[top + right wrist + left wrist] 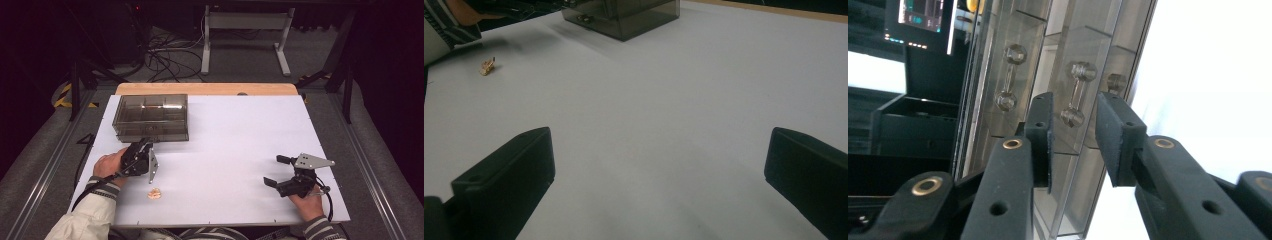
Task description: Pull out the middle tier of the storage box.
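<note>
Item under work: a smoked transparent drawer box (151,116) standing at the far left of the white table (240,150), its front face toward the person. In the left gripper view the front shows clear bar handles; the middle drawer handle (1077,94) lies directly ahead of the jaws, with a second handle (1011,77) on the neighbouring drawer beside it.

Left gripper (145,159): held against the box front, rolled onto its side. Jaws are parted, one pad either side of the handle line, the handle sitting just beyond the pad tips and not yet between them. Nothing is gripped.

Judgement: the step in hand is seizing that handle to draw the drawer out. To do it well, advance until the bar sits deep between the pads, centred between its two end knobs, then close squarely across the bar. Pull straight along the drawer's travel; a skewed pull would likely bind the drawer or drag the light box across the table. Steadying the box may be needed.

Right gripper (285,175): resting low at the near right of the table, well apart from the box, jaws spread wide and holding nothing.

Also noted: a small tan object (154,193) lying on the table near the left forearm, too small to identify
</note>
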Tool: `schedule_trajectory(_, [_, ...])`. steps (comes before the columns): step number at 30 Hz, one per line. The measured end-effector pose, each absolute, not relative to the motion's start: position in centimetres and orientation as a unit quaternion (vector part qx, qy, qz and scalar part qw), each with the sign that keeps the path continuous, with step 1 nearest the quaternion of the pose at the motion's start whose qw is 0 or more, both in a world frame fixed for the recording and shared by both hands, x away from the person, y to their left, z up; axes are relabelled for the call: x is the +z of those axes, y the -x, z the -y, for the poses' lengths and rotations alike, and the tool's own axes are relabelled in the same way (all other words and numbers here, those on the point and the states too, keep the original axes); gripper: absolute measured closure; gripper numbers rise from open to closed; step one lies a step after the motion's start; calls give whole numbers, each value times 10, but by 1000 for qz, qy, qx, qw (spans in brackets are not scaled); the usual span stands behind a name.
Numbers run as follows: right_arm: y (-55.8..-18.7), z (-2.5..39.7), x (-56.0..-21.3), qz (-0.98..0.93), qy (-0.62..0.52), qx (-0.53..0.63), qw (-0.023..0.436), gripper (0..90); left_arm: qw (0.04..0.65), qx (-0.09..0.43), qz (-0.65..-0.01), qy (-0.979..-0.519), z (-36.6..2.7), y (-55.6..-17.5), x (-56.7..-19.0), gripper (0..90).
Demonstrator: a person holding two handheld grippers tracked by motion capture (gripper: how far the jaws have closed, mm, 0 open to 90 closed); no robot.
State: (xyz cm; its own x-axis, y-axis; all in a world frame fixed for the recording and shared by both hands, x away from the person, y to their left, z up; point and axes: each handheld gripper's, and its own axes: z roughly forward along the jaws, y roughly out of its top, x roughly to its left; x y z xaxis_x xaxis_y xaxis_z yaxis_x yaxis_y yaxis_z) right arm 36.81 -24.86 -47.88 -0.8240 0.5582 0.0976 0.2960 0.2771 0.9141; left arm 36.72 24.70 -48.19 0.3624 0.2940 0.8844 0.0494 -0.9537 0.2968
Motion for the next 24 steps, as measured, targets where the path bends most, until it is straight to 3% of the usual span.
schedule_trajectory(7, [-368, 248, -479, -790, -270, 537, 122, 6, 159, 499, -133, -841, -251, -363, -467, 654])
schedule_trajectory(10, [-368, 248, -479, -790, -270, 537, 122, 6, 188, 478, -142, -847, -253, -360, -460, 583])
schedule_trajectory(20, [-368, 248, -479, -790, -270, 536, 121, 5, 241, 434, -168, -852, -260, -359, -448, 608])
schedule_trajectory(24, [-368, 248, -479, -791, -269, 536, 121, 6, 268, 400, -188, -856, -265, -362, -445, 578])
